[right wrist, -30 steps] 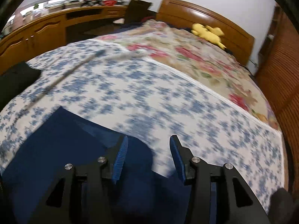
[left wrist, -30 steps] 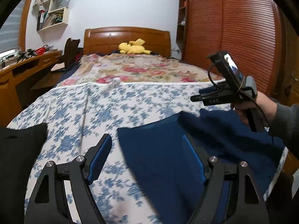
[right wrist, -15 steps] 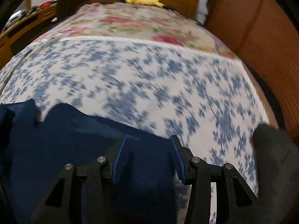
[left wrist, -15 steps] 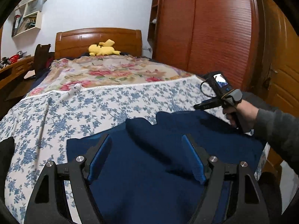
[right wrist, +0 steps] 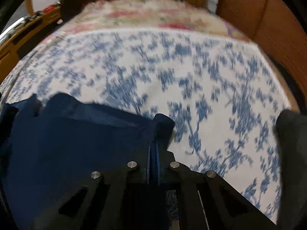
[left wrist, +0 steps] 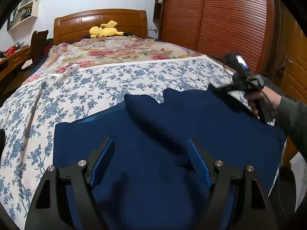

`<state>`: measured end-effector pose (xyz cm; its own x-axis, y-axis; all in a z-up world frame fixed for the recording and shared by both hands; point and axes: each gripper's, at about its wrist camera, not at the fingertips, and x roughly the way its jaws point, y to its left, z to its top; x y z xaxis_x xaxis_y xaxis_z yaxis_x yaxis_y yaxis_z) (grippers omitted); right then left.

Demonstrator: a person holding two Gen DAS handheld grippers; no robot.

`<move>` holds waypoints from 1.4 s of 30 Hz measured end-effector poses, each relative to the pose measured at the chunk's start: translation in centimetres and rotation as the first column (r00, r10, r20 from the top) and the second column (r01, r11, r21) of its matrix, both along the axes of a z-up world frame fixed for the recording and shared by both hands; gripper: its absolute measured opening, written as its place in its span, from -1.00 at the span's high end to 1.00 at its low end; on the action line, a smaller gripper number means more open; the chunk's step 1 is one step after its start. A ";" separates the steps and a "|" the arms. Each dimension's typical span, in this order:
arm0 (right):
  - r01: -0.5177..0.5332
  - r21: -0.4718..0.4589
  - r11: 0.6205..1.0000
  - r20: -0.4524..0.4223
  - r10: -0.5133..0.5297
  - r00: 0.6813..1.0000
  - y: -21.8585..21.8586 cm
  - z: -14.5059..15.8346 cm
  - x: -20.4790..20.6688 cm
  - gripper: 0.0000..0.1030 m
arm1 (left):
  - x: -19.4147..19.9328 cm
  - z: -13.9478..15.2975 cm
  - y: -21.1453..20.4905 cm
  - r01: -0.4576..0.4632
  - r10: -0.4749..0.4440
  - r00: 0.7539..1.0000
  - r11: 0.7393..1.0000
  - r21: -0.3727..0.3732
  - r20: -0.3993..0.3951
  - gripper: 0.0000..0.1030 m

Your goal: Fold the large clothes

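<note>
From my left wrist camera, the left gripper hangs released above the navy garment spread on the bed's blue-floral sheet; the right gripper shows at the garment's far corner. My right camera alone shows its fingers, just closed, clenched on that corner.

Navy garment on blue-flowered white sheet
</note>
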<state>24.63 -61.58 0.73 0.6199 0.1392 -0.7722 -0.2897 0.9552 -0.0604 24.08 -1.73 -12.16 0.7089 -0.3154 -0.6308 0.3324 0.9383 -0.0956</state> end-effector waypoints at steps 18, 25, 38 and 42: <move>0.134 -0.063 0.989 0.125 -0.126 0.984 -3.0 4.8 -3.7 0.04 | 0.0 -0.4 -0.2 0.003 -0.003 1.000 1.000 0.007 -0.014 -0.52; -0.031 -0.027 0.999 0.085 0.033 0.996 -1.0 4.4 -11.9 0.03 | -0.2 -0.4 -0.3 0.001 -0.001 1.000 1.000 0.018 -0.013 -0.52; -0.112 -0.017 0.994 0.046 0.113 0.993 -2.6 1.5 -22.6 0.03 | -0.3 -0.6 -0.3 -0.007 0.007 1.000 0.999 0.035 -0.012 -0.52; -0.085 -0.021 0.996 0.036 0.086 0.996 -3.9 0.9 -23.7 0.03 | -0.3 -0.8 -0.3 -0.009 0.010 1.000 0.999 0.042 -0.013 -0.52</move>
<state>0.89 -65.47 1.68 0.6348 0.1777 -0.7520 -0.3673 0.9256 -0.0913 23.79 -2.04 -12.95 0.7032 -0.2820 -0.6526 0.3226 0.9446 -0.0606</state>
